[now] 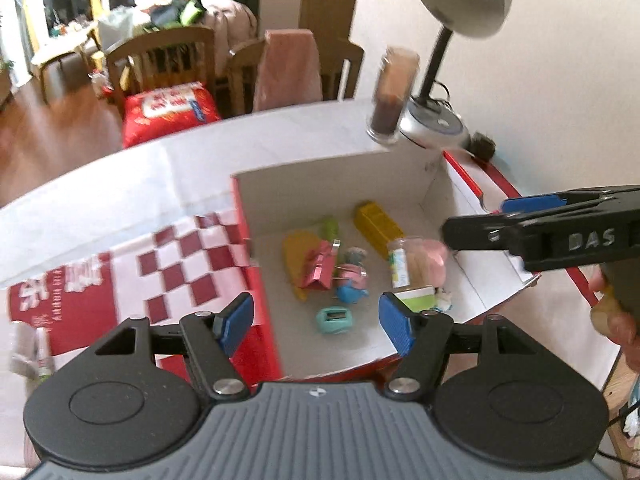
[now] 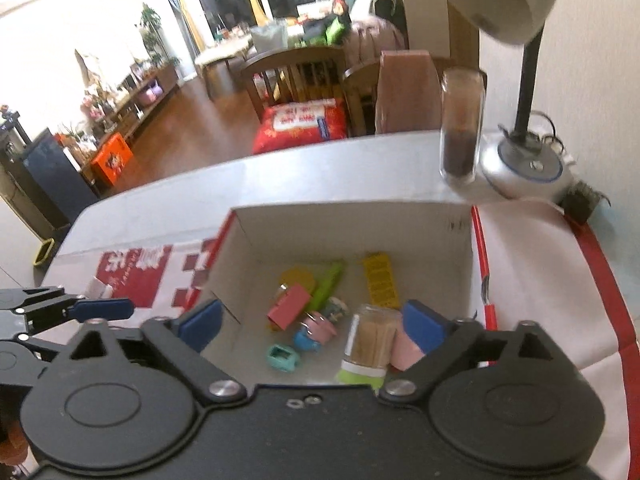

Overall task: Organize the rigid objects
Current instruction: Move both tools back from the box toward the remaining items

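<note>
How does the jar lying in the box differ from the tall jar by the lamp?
The jar in the box lies on its side among small toys; the tall jar stands upright on the table beyond the box. The box jar holds pale sticks and has a green cap; the tall jar holds dark contents at its bottom. Both are clear and cylindrical.

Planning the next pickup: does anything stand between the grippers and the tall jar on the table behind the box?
Yes. The open box lies between: its far wall rises before the tall jar, so both open grippers, left gripper and right gripper, must pass over it.
</note>
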{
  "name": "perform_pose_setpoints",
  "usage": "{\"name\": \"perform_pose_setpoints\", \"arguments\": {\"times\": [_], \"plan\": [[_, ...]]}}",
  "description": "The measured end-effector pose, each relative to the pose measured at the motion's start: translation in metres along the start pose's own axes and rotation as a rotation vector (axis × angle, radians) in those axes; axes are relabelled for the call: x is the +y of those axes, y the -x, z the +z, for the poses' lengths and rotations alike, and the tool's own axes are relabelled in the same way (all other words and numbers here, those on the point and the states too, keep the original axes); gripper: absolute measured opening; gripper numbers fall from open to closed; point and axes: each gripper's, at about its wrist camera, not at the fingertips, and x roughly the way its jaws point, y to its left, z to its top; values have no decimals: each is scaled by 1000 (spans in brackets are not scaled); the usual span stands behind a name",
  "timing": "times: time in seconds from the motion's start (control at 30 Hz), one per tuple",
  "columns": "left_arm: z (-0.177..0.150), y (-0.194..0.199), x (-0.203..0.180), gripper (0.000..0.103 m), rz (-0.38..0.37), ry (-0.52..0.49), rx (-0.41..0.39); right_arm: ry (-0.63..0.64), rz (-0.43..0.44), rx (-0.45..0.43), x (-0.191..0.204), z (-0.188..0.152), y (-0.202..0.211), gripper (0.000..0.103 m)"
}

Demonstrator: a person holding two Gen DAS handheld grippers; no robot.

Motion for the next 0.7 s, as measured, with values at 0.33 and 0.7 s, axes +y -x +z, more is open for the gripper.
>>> {"name": "perform_pose_setpoints", "arguments": {"times": [0.33,0.7], "plan": [[-34,59,65,82,103,36,-138,96,131,-60,68,-15,13,103],[-69,82,182,82,254,79,-162,158,177,19,193,-43,-31,103]]}}
